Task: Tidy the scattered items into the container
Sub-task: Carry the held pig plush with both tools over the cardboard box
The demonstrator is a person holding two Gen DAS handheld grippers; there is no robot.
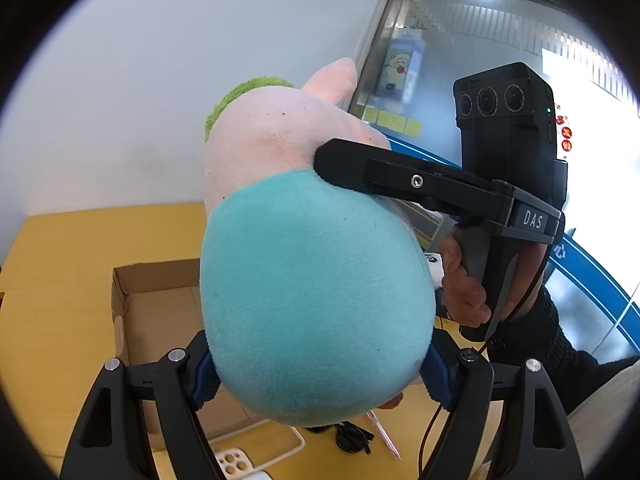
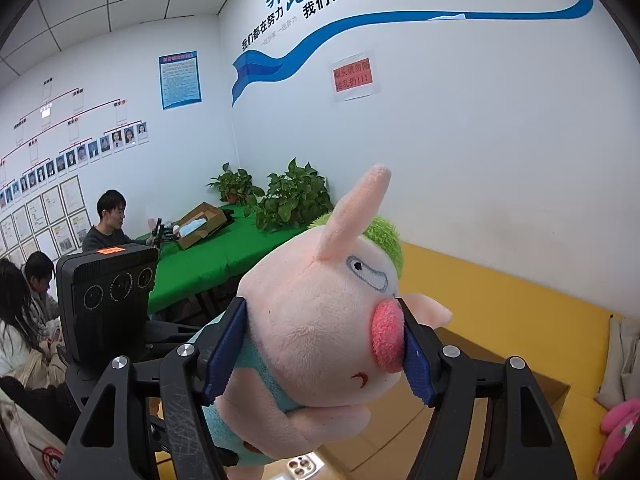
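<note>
Holding the plush (image 1: 316,300) up above the box (image 1: 156,304), I have both claws on it at once. My left gripper (image 1: 320,376) is clenched on its teal body, blue pads (image 1: 206,380) pressed into either side. My right gripper (image 2: 320,352) is clamped on the pink head (image 2: 316,320), one pad (image 2: 224,352) behind it and the other against the rosy cheek (the ear (image 2: 356,208) points up, green hair behind it). From the left wrist I see the right gripper's finger (image 1: 400,176) lying across the plush, my hand (image 1: 464,288) on its handle. The cardboard box sits open on the yellow table (image 1: 52,280). Near the table's front edge lie a phone (image 1: 234,462), a pen (image 1: 384,434) and something small and black (image 1: 352,436).
</note>
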